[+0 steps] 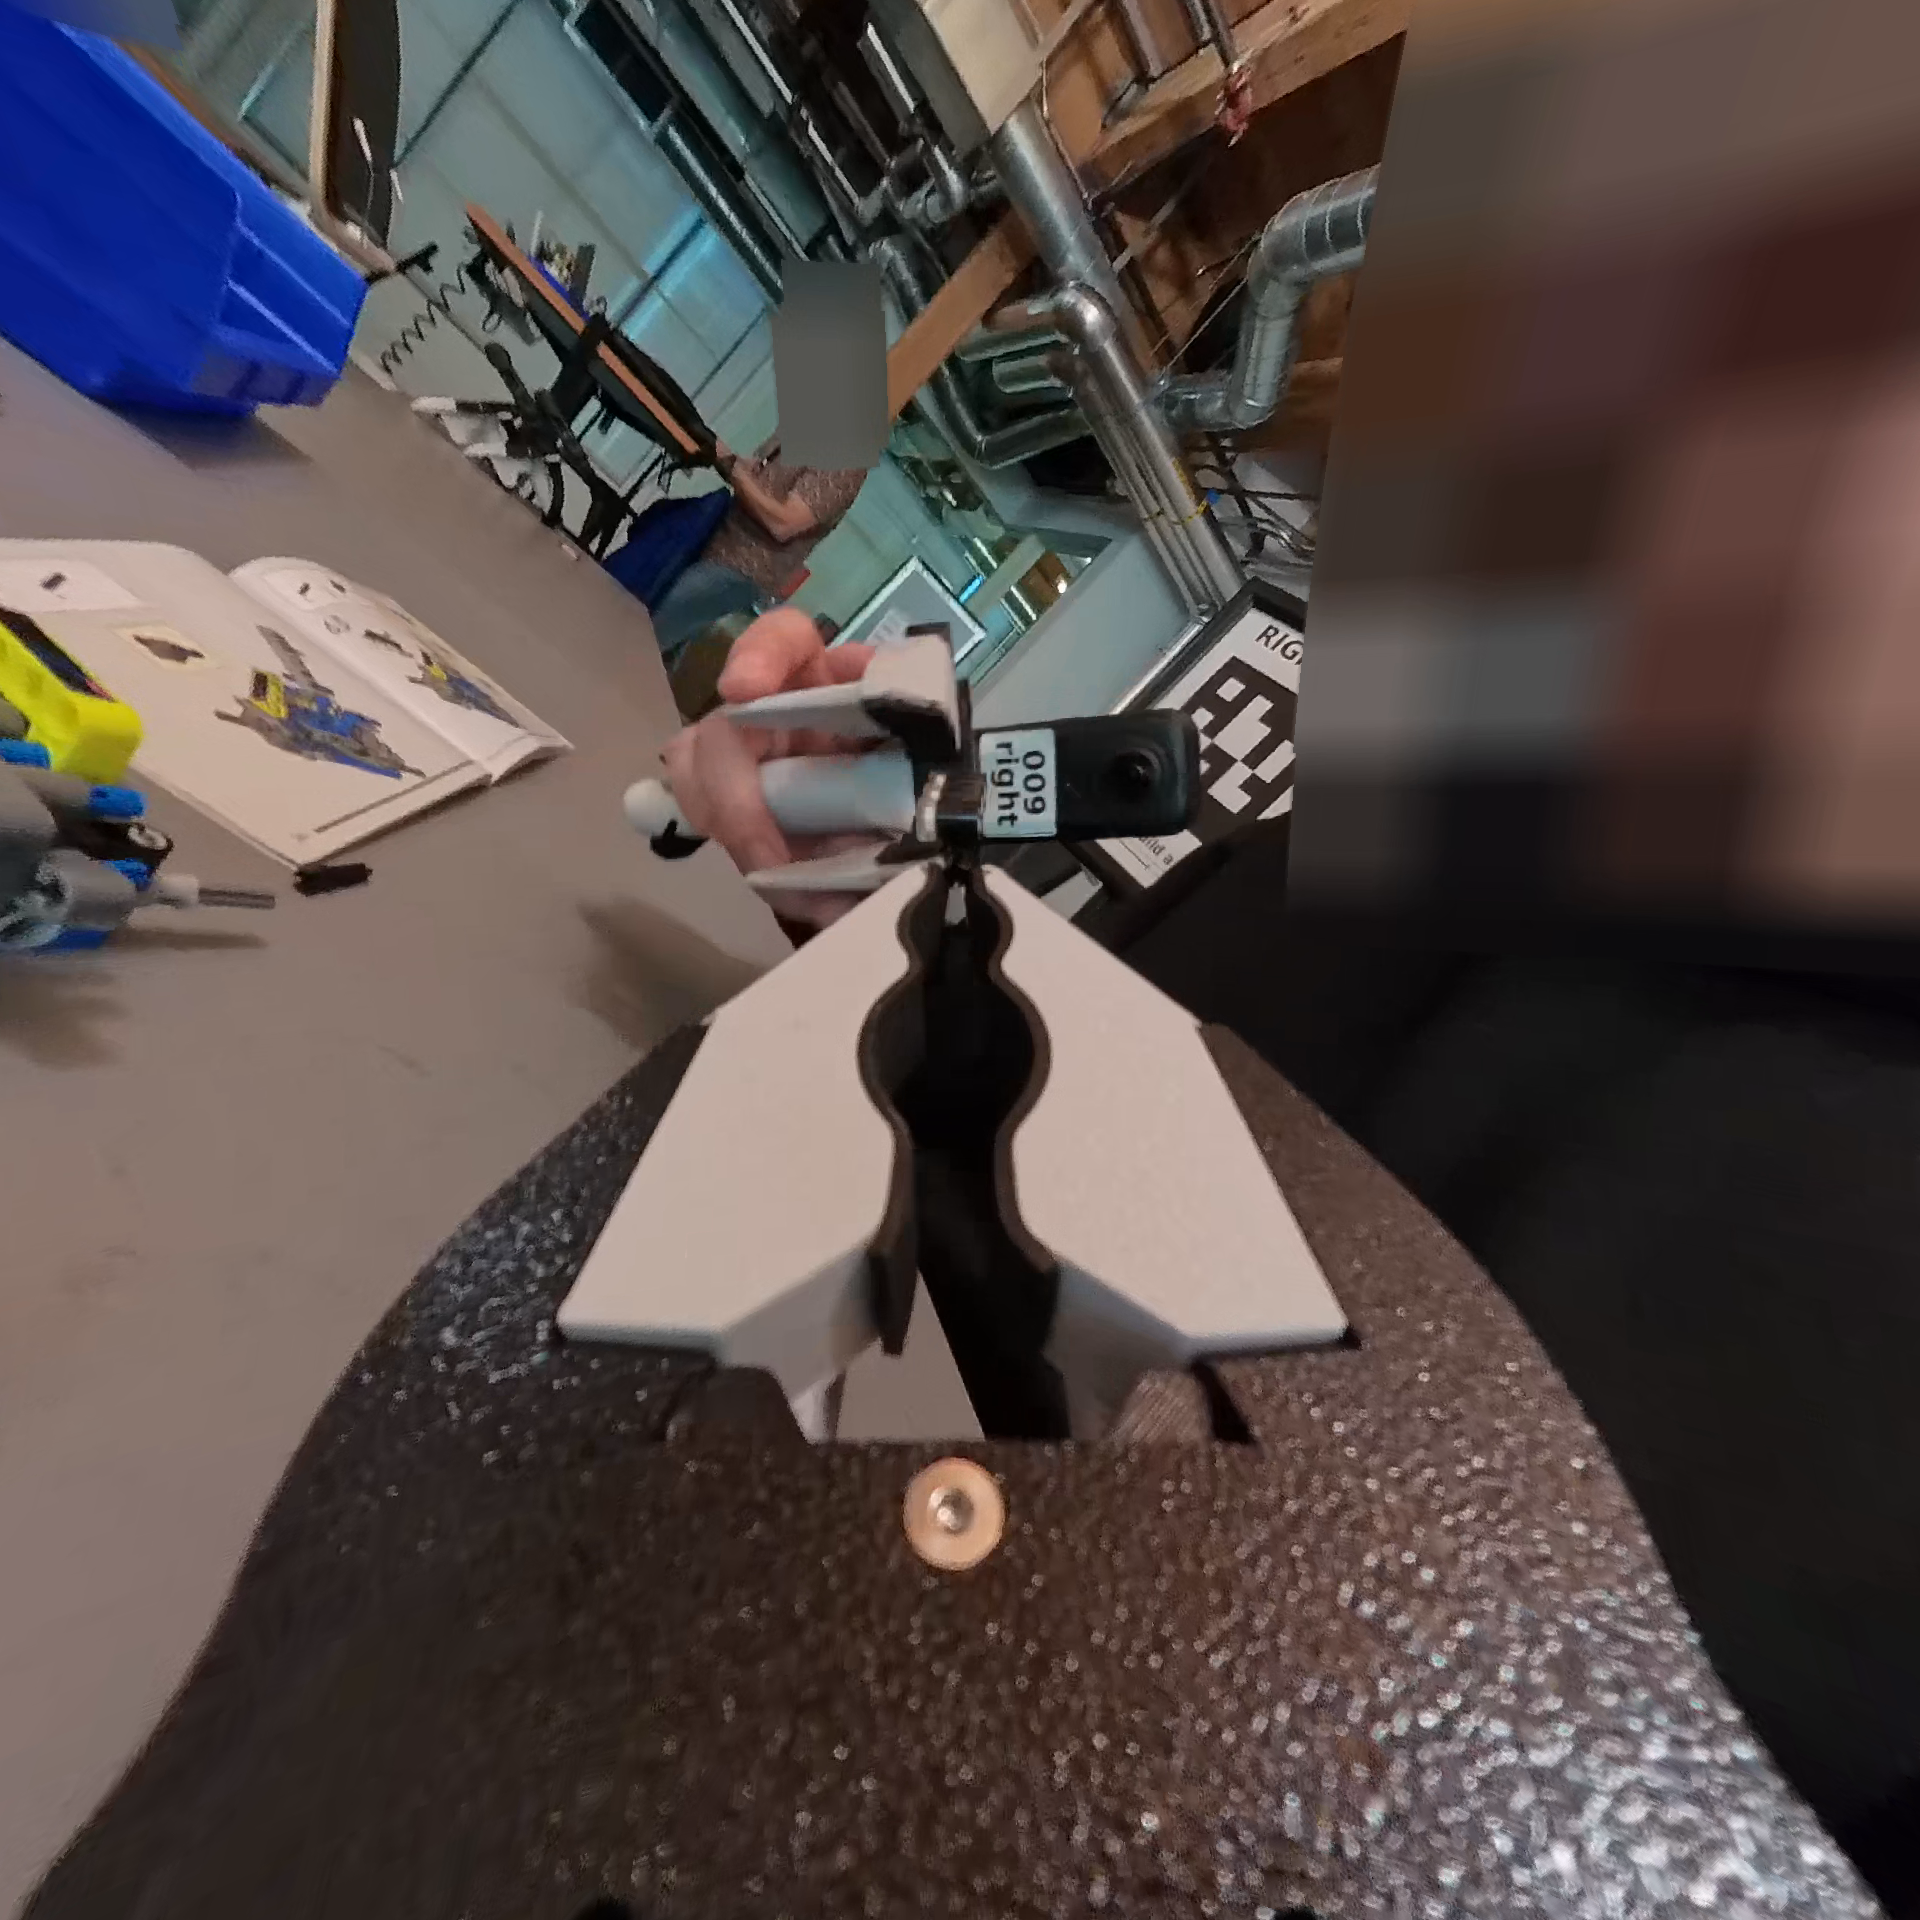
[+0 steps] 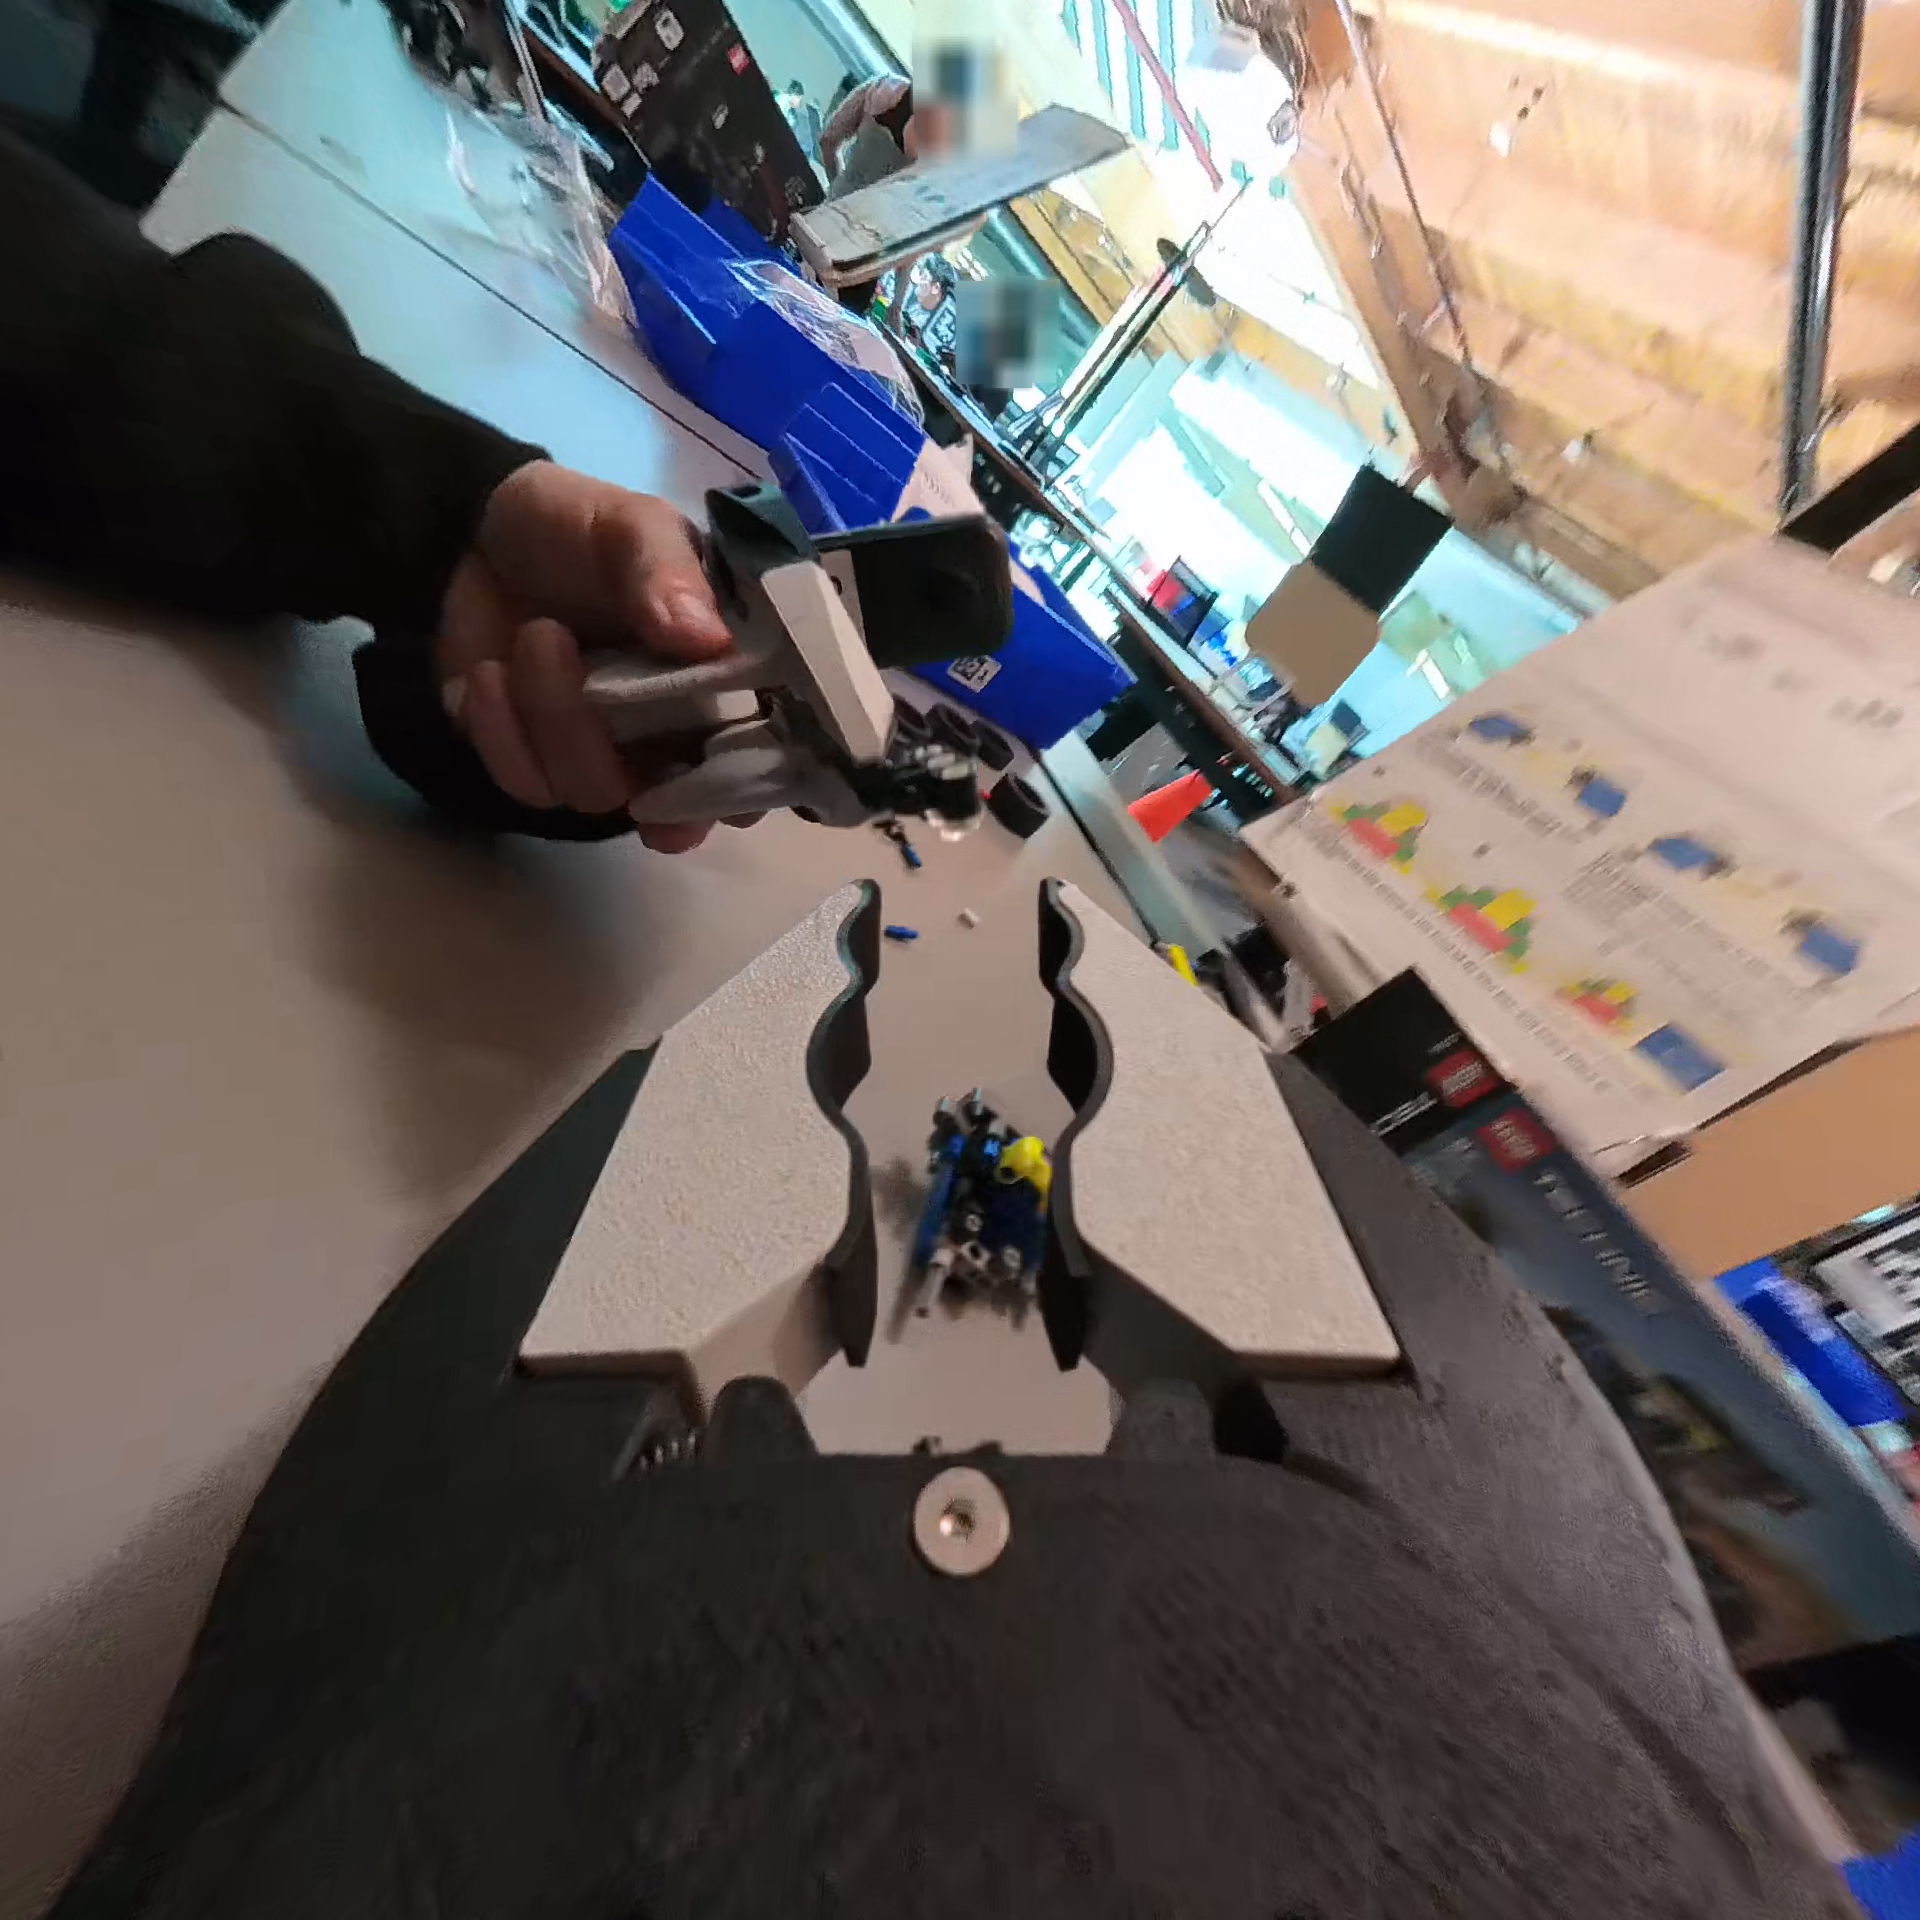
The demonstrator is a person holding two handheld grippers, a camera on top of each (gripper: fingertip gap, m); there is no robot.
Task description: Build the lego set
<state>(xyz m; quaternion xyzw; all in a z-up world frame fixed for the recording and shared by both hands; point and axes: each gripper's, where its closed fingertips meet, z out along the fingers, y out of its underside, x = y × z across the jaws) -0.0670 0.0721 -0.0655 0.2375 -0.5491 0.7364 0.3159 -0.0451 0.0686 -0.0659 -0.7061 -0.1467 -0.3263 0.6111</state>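
Observation:
My left gripper [image 1: 951, 883] is shut, with a small black lego piece [image 1: 954, 902] pinched at its tips, and it is held above the grey table [image 1: 312, 1143]. Straight ahead of it a hand [image 1: 758, 748] holds the right gripper, whose camera [image 1: 1101, 774] faces me. A part-built blue, grey and yellow lego model [image 1: 62, 790] stands at the far left. My right gripper [image 2: 961, 904] is open and empty above the table. The same model [image 2: 982, 1195] shows between its fingers. A sleeved hand [image 2: 582, 644] holds the left gripper beyond.
An open instruction booklet [image 1: 312, 707] lies by the model, with a black pin [image 1: 332, 878] and a grey axle [image 1: 239, 896] beside it. Blue bins [image 1: 156, 239] [image 2: 790, 343] stand at the back. Black tyres [image 2: 1018, 805], small blue pieces [image 2: 902, 932] and boxes [image 2: 1455, 1091] lie to the right. Only a small space, under 4 cm, lies between the two pairs of fingers.

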